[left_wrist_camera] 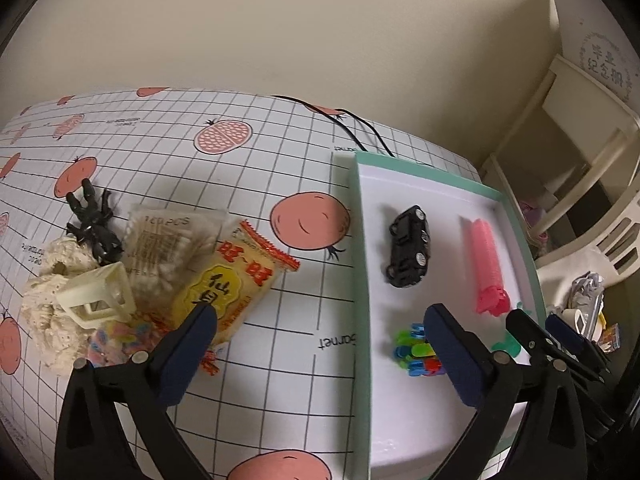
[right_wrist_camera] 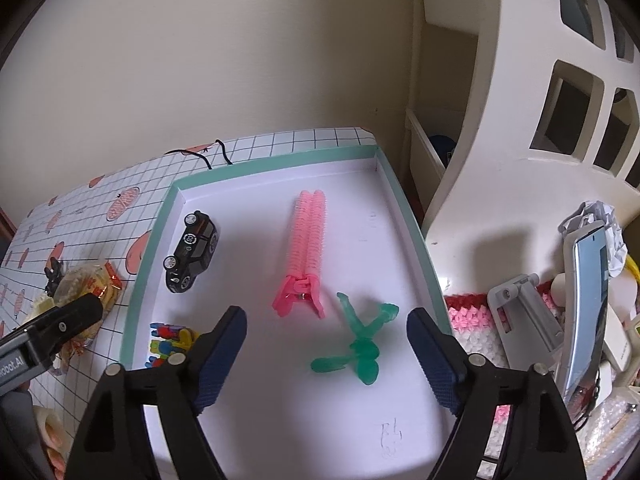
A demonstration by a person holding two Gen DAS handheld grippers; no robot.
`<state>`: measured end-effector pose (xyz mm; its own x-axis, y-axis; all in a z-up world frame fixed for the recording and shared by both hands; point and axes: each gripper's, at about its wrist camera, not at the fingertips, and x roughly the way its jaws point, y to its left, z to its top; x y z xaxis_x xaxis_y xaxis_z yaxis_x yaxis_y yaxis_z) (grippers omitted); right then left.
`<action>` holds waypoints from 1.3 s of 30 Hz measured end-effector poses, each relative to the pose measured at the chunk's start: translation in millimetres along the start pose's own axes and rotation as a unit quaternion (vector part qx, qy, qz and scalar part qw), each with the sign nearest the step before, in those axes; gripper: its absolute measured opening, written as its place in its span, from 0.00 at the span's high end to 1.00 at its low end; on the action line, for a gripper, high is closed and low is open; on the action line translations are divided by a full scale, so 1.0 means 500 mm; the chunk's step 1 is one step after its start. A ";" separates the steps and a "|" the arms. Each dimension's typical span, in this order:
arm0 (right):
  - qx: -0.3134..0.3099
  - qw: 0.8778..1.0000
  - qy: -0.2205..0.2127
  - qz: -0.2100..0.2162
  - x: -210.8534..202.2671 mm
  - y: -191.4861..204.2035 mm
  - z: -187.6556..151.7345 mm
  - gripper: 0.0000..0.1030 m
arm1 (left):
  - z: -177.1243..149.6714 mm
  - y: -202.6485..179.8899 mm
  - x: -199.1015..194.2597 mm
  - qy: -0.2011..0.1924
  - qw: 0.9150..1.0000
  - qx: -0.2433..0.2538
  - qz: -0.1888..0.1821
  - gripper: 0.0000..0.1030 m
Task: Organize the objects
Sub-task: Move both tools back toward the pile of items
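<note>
Cream wall rises behind a desk (left_wrist_camera: 280,152) covered with a grid-pattern cloth printed with pink fruit.

Ahead and left of the left claw (left_wrist_camera: 320,336), whose jaws stand wide apart and hold nothing, lies a heap of loose things. Farthest left is a cream crocheted piece (left_wrist_camera: 44,320), with a black figure (left_wrist_camera: 94,224) beyond it and a pale square plastic frame (left_wrist_camera: 100,296) on top of it. Right of those comes a clear bag of cotton swabs (left_wrist_camera: 168,248), then a yellow snack packet (left_wrist_camera: 236,276) whose near end touches the left finger's pad (left_wrist_camera: 192,352). A small packet of pastel bits (left_wrist_camera: 116,340) lies under the frame, close to that same finger.

Right of the left claw sits a shallow box (right_wrist_camera: 152,260) with a mint-green rim and white floor. Inside it, from the right wrist view, a black toy car (right_wrist_camera: 192,252) lies ahead and left of the right claw (right_wrist_camera: 326,340), and a bright multicoloured toy (right_wrist_camera: 172,340) lies just left of its left finger. A pink hair roller clip (right_wrist_camera: 306,248) lies straight ahead, and a green translucent figure (right_wrist_camera: 360,344) lies between the fingers, touching neither. The right claw is also spread wide and empty.

Right of the box stand a white plastic basket (right_wrist_camera: 500,160) and a grey phone stand (right_wrist_camera: 524,320).
</note>
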<state>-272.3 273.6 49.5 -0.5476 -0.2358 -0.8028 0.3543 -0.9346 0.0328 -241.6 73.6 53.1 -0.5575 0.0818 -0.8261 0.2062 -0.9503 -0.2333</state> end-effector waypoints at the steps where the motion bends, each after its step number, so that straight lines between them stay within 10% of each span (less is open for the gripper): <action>1: 0.002 1.000 -0.001 0.002 0.000 0.000 0.000 0.06 | 0.001 0.002 0.000 -0.001 1.000 -0.001 0.003 0.00; 23: 0.002 1.000 -0.028 0.010 -0.075 0.066 0.024 0.00 | 0.026 0.041 -0.104 -0.051 0.999 0.007 0.006 0.00; 39: -0.026 0.995 -0.060 0.072 -0.189 0.254 0.062 0.00 | 0.077 0.231 -0.233 -0.122 0.989 -0.078 -0.004 0.00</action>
<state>-199.0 169.1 147.8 -0.5741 -0.3989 -0.7150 0.4728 -0.8745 0.1083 -183.8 -57.5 142.3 -0.7330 -0.0029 -0.6802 0.3118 -0.8902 -0.3321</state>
